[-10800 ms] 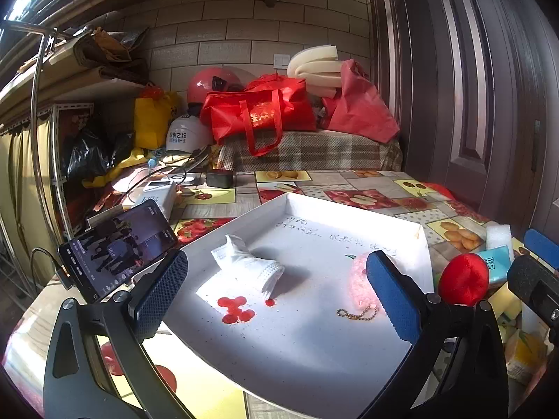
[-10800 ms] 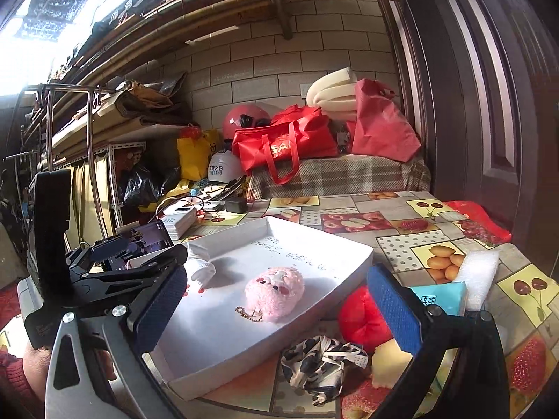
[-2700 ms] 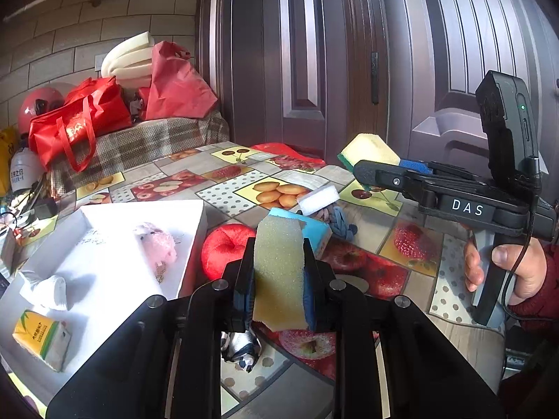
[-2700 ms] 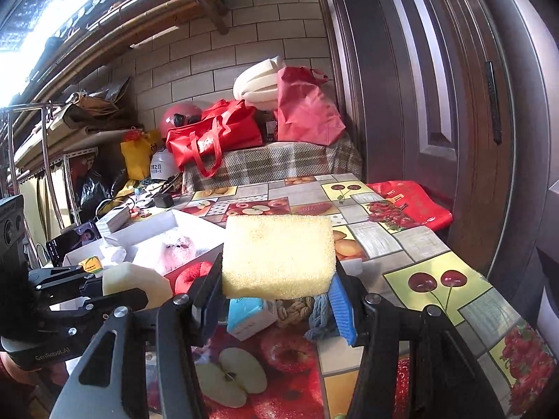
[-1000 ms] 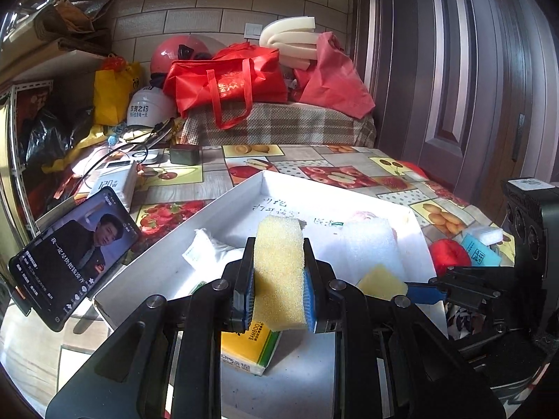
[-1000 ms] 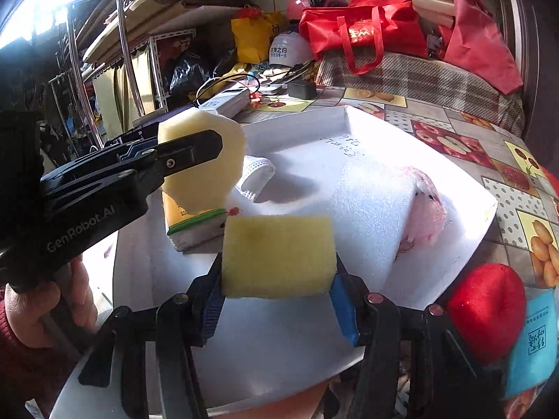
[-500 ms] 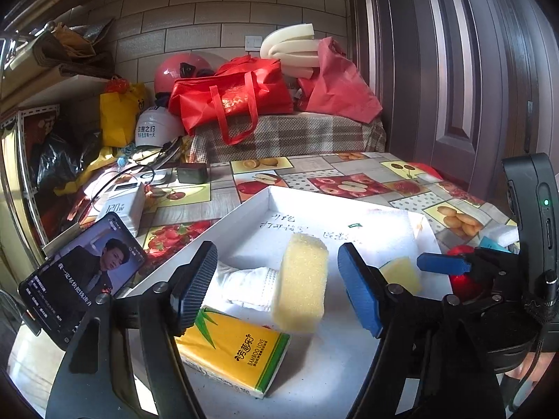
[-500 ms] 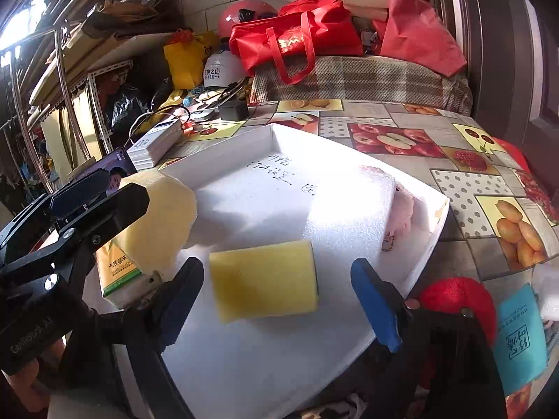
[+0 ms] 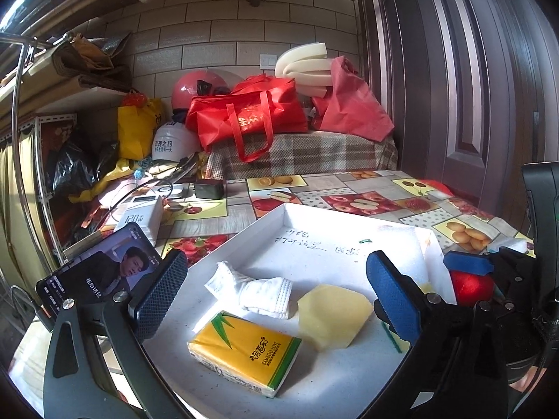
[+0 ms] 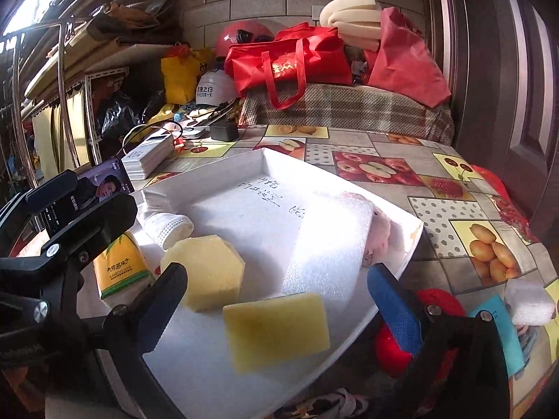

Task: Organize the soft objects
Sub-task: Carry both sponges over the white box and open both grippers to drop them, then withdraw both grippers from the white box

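White tray (image 9: 349,216) holding hexagonal sponge (image 9: 333,316), tissue pack (image 9: 244,352) and rolled sock (image 9: 262,291); left gripper (image 9: 276,293) with jaws just spread wide, empty, above them. Only in right wrist view: rectangular sponge (image 10: 276,330) on tray between wide, empty, just-opened jaws of right gripper (image 10: 276,300), beside foam sheet (image 10: 328,244) hiding most of pink plush (image 10: 379,230). Phone (image 9: 94,276) left of tray.

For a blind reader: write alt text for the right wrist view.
An open right hand-held gripper hovers over a white tray holding two yellow sponges, white foam sheet, tissue pack and pink plush.
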Motion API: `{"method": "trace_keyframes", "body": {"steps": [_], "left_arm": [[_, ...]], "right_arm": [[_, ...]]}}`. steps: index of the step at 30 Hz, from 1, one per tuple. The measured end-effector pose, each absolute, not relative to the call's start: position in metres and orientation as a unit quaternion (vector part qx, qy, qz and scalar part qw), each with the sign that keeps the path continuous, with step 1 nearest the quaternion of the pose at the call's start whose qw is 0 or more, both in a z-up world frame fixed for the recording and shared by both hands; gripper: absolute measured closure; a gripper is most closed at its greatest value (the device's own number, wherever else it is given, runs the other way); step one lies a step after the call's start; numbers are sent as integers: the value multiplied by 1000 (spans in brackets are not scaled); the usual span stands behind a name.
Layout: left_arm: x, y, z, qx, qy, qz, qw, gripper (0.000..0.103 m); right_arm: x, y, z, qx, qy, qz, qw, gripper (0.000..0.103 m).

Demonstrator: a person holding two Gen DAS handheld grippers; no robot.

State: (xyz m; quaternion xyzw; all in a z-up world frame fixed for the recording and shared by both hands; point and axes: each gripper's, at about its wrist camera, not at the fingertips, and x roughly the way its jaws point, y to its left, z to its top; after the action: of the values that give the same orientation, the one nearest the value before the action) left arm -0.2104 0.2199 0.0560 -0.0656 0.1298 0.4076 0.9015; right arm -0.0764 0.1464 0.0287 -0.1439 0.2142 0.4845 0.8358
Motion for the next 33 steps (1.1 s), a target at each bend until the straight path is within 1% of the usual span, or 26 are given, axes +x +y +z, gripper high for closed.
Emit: {"method": "trace_keyframes", "body": {"steps": [22, 28, 33], "left_arm": [[-218, 211, 57, -68, 109, 433, 892, 0], [-214, 198, 56, -64, 115, 421, 897, 0], [-206, 190, 56, -55, 124, 415, 900, 0]], "right_arm": [[-87, 117, 35, -104, 181, 479, 853, 0], [-85, 102, 34, -104, 189, 482, 849, 0], [-88, 72, 38, -84, 158, 493, 851, 0]]}}
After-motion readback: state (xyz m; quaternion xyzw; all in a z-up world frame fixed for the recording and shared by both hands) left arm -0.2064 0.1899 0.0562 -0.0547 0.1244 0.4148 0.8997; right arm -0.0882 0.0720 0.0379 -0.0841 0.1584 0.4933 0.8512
